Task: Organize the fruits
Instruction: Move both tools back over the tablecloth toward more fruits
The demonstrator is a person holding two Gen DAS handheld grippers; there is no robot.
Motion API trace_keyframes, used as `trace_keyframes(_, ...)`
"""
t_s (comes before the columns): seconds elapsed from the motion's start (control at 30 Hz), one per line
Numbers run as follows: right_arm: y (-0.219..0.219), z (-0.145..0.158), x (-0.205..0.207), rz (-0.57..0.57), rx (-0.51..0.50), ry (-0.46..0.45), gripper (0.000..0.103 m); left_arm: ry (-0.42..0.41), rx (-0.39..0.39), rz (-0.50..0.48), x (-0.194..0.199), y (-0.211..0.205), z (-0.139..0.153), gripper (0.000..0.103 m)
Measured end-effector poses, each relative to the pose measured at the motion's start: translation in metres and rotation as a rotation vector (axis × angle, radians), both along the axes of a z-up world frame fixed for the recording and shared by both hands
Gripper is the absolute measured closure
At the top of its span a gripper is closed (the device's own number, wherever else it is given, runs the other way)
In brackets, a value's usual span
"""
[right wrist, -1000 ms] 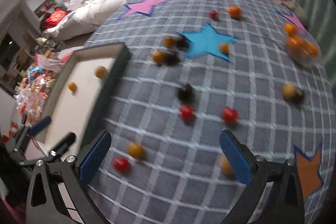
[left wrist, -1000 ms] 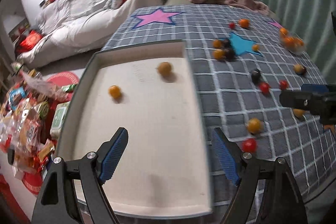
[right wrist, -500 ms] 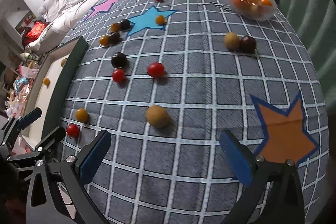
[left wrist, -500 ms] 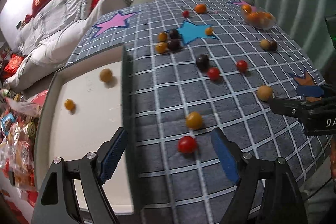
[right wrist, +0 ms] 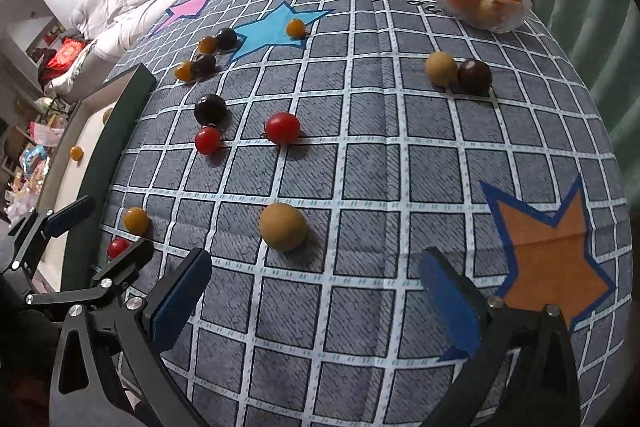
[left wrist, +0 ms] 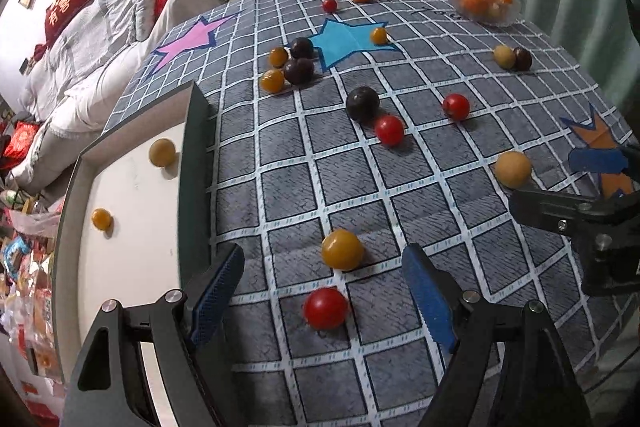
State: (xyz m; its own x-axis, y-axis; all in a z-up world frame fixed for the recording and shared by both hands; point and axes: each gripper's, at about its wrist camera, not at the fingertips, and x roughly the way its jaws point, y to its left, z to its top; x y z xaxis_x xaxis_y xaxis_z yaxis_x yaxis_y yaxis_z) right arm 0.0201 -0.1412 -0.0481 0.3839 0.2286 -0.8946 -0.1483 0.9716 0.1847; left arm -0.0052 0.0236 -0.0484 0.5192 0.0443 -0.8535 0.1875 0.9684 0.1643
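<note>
Glossy round red tomato [left wrist: 325,308] on woven checked cloth [left wrist: 400,187] — between spread, empty left claw [left wrist: 324,301]; right claw [right wrist: 316,301] likewise spread.

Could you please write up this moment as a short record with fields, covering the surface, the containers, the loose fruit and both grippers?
surface: checked grey cloth with coloured stars
tray: white tray at the cloth's left edge, holding two yellowish fruits
bowl: clear bowl of orange fruit at the far right
loose fruit: red, orange, tan and dark pieces scattered on the cloth
left hand-held gripper: open, red fruit between its fingers, not pressed
right hand-held gripper: open, empty, tan fruit just ahead
</note>
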Motion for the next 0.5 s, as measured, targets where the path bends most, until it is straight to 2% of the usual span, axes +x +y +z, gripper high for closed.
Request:
trace_keyframes(0.33, 0.020, -0.008, 0.007, 0.038, -0.075, -0.037, 0.001, 0.008, -0.004, -0.017, 0.013, -0.002, -0.008, 0.021)
trace_keyframes(0.43, 0.021, -0.007, 0.007, 0.036, -0.094, -0.056, 0.010, 0.005, -0.007, -0.020, 0.014, -0.002, -0.008, 0.021)
trace_keyframes(0.5, 0.024, -0.005, 0.005, 0.048, -0.129, -0.075, 0.029, 0.005, -0.015, -0.024, 0.014, -0.001, -0.009, 0.021)
